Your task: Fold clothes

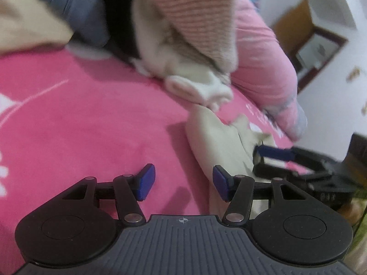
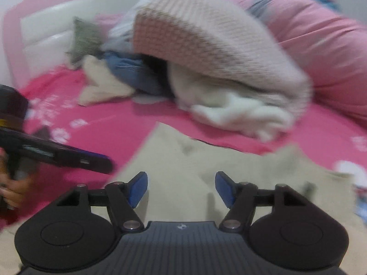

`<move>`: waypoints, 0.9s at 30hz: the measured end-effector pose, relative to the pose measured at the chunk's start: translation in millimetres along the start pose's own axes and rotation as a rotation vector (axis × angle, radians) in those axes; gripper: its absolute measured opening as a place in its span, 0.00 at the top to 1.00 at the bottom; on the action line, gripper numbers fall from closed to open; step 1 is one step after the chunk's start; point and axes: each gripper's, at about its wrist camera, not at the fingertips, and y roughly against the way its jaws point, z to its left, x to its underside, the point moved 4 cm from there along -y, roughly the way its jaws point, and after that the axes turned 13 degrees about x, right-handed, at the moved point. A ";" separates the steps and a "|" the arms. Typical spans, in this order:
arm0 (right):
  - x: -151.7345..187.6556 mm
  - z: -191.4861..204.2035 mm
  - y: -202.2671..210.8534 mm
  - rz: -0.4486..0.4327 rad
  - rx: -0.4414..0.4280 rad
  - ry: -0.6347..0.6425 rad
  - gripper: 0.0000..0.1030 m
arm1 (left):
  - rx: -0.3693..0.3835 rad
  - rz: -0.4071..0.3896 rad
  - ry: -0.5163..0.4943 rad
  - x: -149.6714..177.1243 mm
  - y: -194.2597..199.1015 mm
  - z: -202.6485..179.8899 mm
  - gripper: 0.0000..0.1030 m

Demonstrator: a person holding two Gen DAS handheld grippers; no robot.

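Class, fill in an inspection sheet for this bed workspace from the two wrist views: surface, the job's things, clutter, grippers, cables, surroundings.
Surface: bright pink bedsheet with white flower prints.
Job's things: beige garment lying crumpled on the sheet, nearest both grippers; not yet folded.
Clutter: heap behind it, with a pink-and-cream knit draped over white fleece, a blue item and a cream cloth; pink duvet bunched at the far side.
Grippers: left gripper open, over the sheet at the garment's edge, holding nothing; right gripper open, over the garment, holding nothing.
Cables: nothing seen.
Surroundings: pink-and-white headboard; white wall with a wooden-framed opening.
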 end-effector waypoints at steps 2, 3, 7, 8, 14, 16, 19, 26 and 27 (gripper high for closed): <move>-6.9 1.3 -15.6 0.006 -0.044 -0.001 0.23 | 0.004 -0.007 0.026 -4.8 -4.5 8.3 0.48; -10.5 0.5 -26.0 0.016 -0.057 -0.002 0.23 | 0.005 -0.011 0.039 -7.2 -6.8 12.4 0.48; -17.8 -3.8 -61.5 0.076 -0.114 -0.023 0.23 | 0.012 -0.025 0.092 -16.9 -15.9 29.0 0.48; -16.8 -5.1 -65.7 0.091 -0.131 -0.036 0.23 | 0.014 -0.029 0.105 -19.3 -18.2 33.2 0.48; -12.0 -12.9 -77.5 0.133 -0.225 -0.090 0.40 | 0.017 -0.038 0.081 -19.4 -23.1 35.9 0.48; -11.3 -12.1 -76.5 0.136 -0.230 -0.088 0.46 | 0.017 -0.040 0.071 -18.8 -23.6 35.9 0.48; -10.4 -8.0 -71.5 0.132 -0.228 -0.078 0.65 | 0.027 -0.047 0.069 -18.4 -23.2 37.1 0.47; -6.8 -0.5 -41.5 0.042 -0.115 -0.046 0.90 | 0.070 -0.075 0.105 -18.5 -19.9 43.6 0.47; -5.8 -2.4 -37.3 0.035 -0.105 -0.061 0.90 | 0.080 -0.082 0.120 -19.0 -19.1 45.1 0.47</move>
